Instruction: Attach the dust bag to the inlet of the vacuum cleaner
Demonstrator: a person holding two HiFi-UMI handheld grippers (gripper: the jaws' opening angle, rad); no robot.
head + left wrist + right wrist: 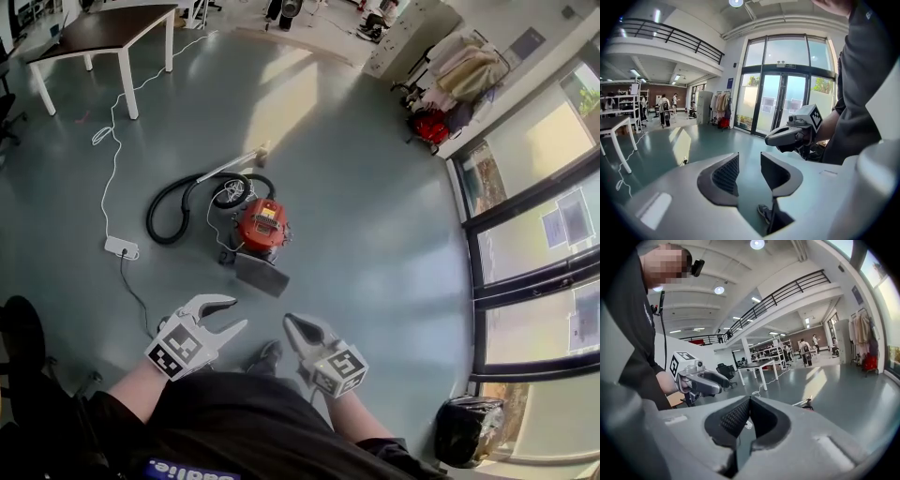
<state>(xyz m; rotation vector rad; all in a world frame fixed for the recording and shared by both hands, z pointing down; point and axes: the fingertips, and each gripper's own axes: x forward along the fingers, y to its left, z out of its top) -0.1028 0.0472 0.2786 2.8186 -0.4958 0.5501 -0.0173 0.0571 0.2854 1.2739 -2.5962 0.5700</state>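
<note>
My left gripper has its jaws parted, with nothing between them. My right gripper has its jaws pressed together and holds nothing. Both are held in the air close to my body, near each other and well apart from the work. The red vacuum cleaner stands on the grey floor ahead, its black hose curled to its left. A flat grey piece lies against its near side. A white power strip lies further left.
</note>
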